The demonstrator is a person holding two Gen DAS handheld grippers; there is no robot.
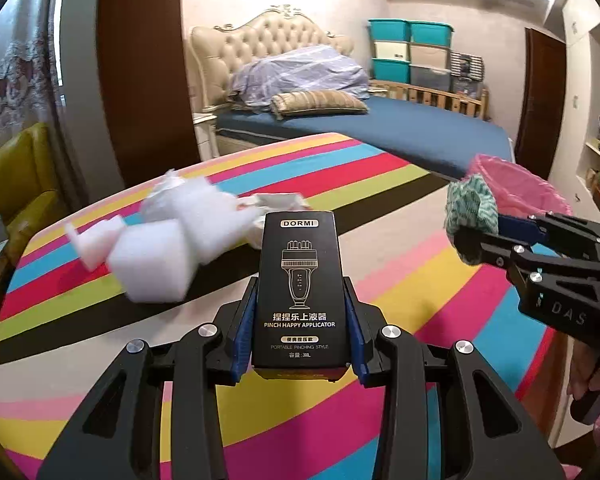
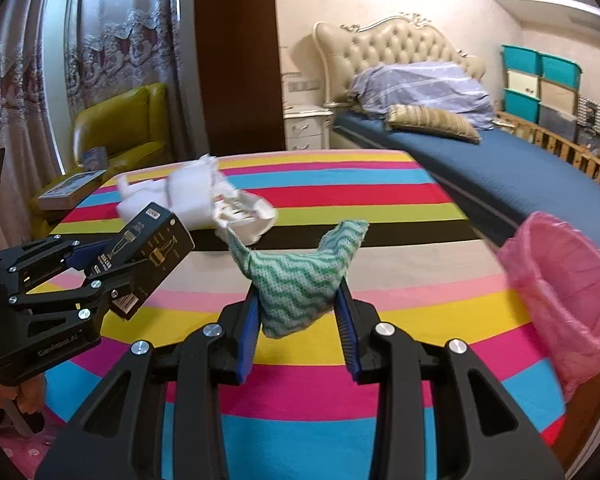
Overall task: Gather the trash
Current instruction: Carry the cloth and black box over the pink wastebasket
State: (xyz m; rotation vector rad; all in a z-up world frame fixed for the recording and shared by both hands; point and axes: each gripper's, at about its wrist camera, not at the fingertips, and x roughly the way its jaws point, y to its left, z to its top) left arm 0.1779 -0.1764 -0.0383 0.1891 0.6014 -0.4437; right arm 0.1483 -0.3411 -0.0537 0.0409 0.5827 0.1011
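Right wrist view shows the striped counter (image 2: 300, 196) with the pink-lined bin (image 2: 572, 292) just off its right edge, mouth tilted toward it. White foam and paper scraps (image 2: 188, 196) lie at the far side. The left gripper (image 1: 302, 312) pinches a black box (image 1: 300, 280); the right gripper (image 2: 298, 304) pinches a green cloth (image 2: 300, 276). Best carry each fully over the bin's mouth before letting go, cloth first since it is nearer.

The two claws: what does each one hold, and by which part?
Left claw: black DORMI box, by its lower sides. Right claw: green-patterned cloth, by its bunched lower part.
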